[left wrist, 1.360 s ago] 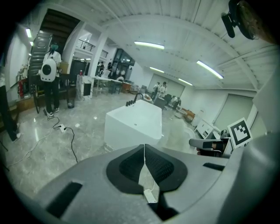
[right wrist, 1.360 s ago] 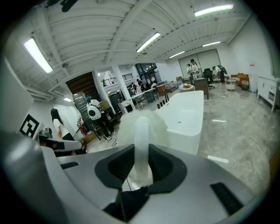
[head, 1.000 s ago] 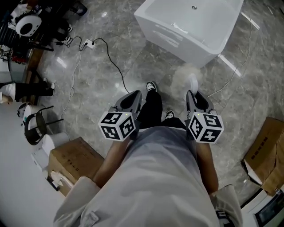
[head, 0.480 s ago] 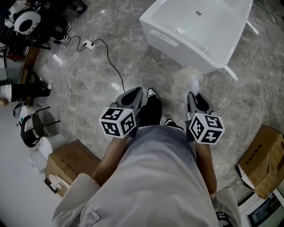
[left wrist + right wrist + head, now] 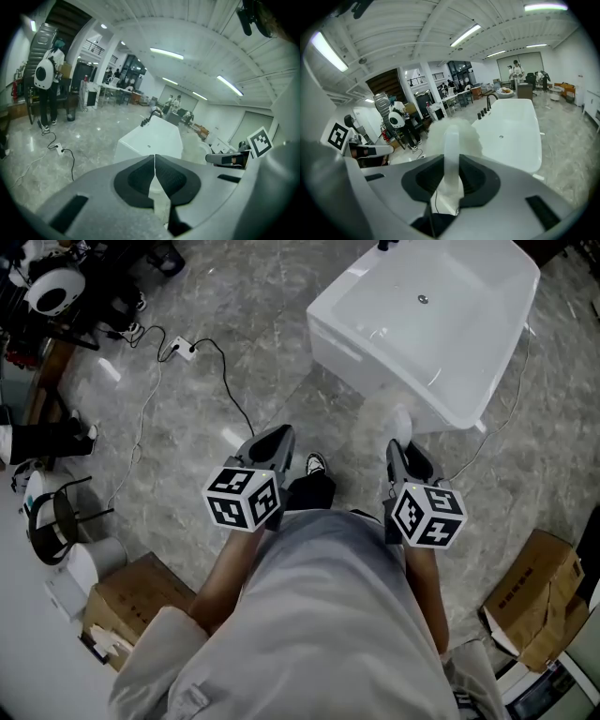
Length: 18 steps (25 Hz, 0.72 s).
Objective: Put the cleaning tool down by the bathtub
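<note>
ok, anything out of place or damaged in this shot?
Nothing spilled or broken. Oddities: the bathtub stands free on an open floor, a black cable from a power strip trails loose toward the person's shoe, and the cardboard box at right looks crumpled.

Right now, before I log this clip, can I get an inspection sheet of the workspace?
Surface: grey marbled floor.
Job's things: white bathtub ahead; fluffy white cleaning tool held up, not yet set down.
Clutter: left cardboard box; right cardboard box.
Grippers: left gripper shut, empty; right gripper shut on the cleaning tool's handle.
Cables: black cable to a power strip; thin white cable beside the bathtub.
Surroundings: person standing by desks.
</note>
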Tool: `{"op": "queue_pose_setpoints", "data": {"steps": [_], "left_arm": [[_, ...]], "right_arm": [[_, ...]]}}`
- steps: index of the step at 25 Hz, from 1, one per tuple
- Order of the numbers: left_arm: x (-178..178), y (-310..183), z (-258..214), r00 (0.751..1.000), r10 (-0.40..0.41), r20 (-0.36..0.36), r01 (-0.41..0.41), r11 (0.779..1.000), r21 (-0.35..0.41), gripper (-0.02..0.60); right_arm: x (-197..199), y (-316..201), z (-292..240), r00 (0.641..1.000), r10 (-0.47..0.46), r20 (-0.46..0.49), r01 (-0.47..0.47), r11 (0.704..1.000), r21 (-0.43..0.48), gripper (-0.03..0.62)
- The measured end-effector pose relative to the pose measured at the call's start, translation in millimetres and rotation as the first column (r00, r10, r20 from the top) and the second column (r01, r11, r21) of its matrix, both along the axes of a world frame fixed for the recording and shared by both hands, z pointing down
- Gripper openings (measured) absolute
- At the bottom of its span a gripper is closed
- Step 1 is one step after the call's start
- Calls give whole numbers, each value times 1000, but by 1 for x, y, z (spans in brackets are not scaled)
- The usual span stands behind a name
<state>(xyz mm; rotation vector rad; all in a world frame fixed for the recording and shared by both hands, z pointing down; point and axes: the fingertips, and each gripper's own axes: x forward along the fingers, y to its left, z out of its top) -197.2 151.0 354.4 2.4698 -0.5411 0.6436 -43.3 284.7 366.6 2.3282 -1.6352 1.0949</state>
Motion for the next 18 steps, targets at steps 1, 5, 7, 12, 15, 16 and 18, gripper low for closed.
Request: {"op": "queue_pose_setpoints", "data": {"steps": [1,5,7,12,15,16,18], "left_arm": [[0,-10,1,1000,-4,-4,4,1000,-1,11],[-1,-47,1,1000,-9,-25,9,1000,9,11],[0,-67,-3,999,-11,-32,11,1000,20,11],[-6,-100,-9,998,-23,-56,24,1000,18,11],[-11,-113,-6,998,-33,-57,34,999,12,11],[-12,-117,-6,998,-38,-56,39,999,10,11],[-14,-123,-7,997,-50,-61,51,999,4,11]], "right_arm": [[2,-9,-2,1000,0,-6,0,1000,1,88],[6,-44,-5,1000,5,-19,-5,1000,15,89],[10,-61,-5,1000,10,-22,-10,1000,18,88],[14,-94,-8,999,4,-36,-4,1000,11,89],[15,-108,-17,998,16,-66,-14,1000,28,89],[17,-112,-20,997,17,-80,-14,999,31,89],[20,-118,-25,996,8,-94,-5,999,32,89]]}}
